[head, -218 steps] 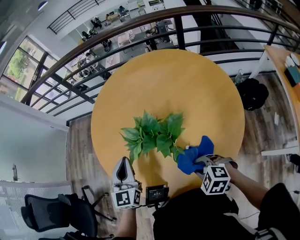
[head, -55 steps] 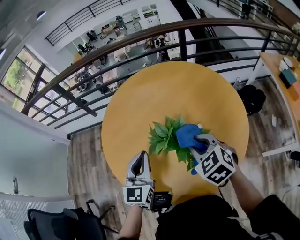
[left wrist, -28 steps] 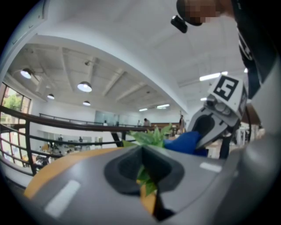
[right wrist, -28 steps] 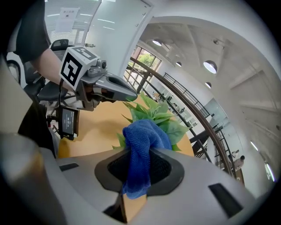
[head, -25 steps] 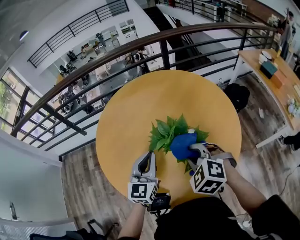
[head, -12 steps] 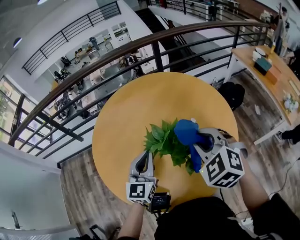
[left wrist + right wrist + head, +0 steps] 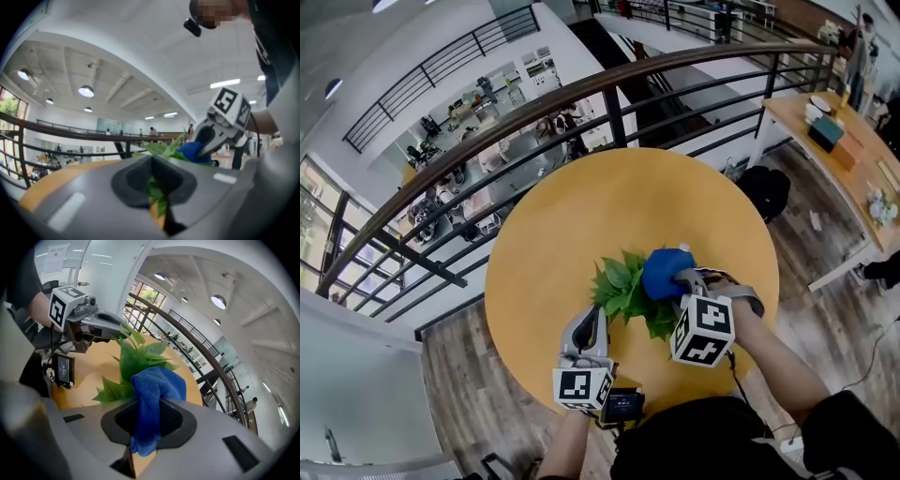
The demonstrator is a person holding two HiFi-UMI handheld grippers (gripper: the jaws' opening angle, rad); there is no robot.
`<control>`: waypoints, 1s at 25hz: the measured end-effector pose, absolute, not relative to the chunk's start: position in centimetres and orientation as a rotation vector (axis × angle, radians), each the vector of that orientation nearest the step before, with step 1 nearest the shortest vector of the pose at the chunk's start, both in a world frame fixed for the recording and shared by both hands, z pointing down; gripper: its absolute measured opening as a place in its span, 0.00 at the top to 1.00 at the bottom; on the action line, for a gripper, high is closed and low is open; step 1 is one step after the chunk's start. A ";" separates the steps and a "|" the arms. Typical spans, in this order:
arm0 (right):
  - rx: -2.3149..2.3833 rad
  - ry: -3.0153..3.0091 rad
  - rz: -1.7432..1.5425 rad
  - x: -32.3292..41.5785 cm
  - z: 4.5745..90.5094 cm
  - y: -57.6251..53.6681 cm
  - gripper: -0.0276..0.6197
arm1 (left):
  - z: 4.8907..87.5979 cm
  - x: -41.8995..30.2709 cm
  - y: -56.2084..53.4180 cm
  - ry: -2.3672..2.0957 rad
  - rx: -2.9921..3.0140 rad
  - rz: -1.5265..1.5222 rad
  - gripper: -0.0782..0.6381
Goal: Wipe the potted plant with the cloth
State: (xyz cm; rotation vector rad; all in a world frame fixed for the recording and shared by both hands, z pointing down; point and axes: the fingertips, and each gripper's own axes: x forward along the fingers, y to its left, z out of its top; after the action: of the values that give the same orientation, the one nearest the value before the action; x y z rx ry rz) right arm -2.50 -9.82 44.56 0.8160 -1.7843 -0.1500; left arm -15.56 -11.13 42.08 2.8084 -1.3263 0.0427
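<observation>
A: Potted plant [image 7: 630, 292], where is it on the counter [image 7: 581, 206]?
B: On the near half of the round wooden counter, right in front of the person, much where it was a second ago. Only its foliage shows from above.

A: So what has changed?
B: The right gripper [image 7: 680, 278]. Half a second ago it was raised toward the camera, with the cloth clear of the plant's right side. Now it has dropped back, and the blue cloth [image 7: 664, 272] rests on the upper right leaves, touching them.

A: Is the cloth still held?
B: Yes. The jaws are clamped on a fold of it; the bulk bunches out ahead of them and a short tail hangs behind.

A: And the left gripper [image 7: 592, 317]?
B: It has barely shifted. It lies at the plant's near left edge, jaws closed on a leaf [image 7: 154, 193]. As I read it, it is steadying the plant while the other gripper wipes.

A: What does that mean for the job?
B: I judge that the lift ended one stroke and this touch-down starts the next. The wiping is well under way on the right side, and the leaves nearest the holding gripper probably still need a pass
</observation>
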 end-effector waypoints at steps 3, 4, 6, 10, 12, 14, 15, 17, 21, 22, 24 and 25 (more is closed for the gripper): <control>0.756 -1.777 -0.177 -3.3 45.6 -8.5 0.84 | 42.3 -15.8 -11.3 -1.327 2.804 0.044 0.89; 0.745 -1.781 -0.183 -3.4 45.8 -8.1 0.84 | 42.4 -15.8 -11.3 -1.327 2.804 0.042 0.89; 0.745 -1.794 -0.195 -3.3 45.6 -7.7 0.84 | 42.4 -15.7 -11.3 -1.324 2.808 0.044 0.89; 0.857 -1.827 -0.216 -1.6 42.4 -8.2 0.84 | 42.5 -15.3 -11.1 -1.316 2.812 0.046 0.89; 0.934 -1.854 -0.230 -0.8 39.7 -8.5 0.84 | 42.4 -15.2 -11.0 -1.312 2.817 0.046 0.88; 0.993 -1.882 -0.250 -0.6 37.1 -8.3 0.84 | 42.3 -15.3 -10.8 -1.307 2.822 0.044 0.89; 1.004 -1.896 -0.261 -0.9 36.2 -8.0 0.84 | 42.3 -15.3 -10.8 -1.304 2.823 0.042 0.89; 0.976 -1.916 -0.273 -1.9 36.1 -7.5 0.84 | 42.3 -15.1 -10.8 -1.300 2.826 0.042 0.89; 0.826 -1.892 -0.243 -4.7 40.9 -6.4 0.84 | 42.1 -14.8 -10.6 -1.294 2.833 0.051 0.89; 0.790 -1.874 -0.240 -5.2 42.3 -6.0 0.84 | 42.1 -14.8 -10.6 -1.294 2.835 0.056 0.89; 0.738 -1.843 -0.245 -5.6 44.2 -5.3 0.84 | 42.2 -14.8 -10.5 -1.298 2.832 0.062 0.89; 0.720 -1.836 -0.246 -5.6 44.7 -4.9 0.84 | 42.2 -14.8 -10.5 -1.299 2.829 0.063 0.89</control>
State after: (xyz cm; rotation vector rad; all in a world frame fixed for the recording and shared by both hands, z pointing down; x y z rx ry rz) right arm -5.56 -4.93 44.66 0.7202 -1.8355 -0.2462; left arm -14.80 -10.48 42.25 2.8289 -1.2987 0.0631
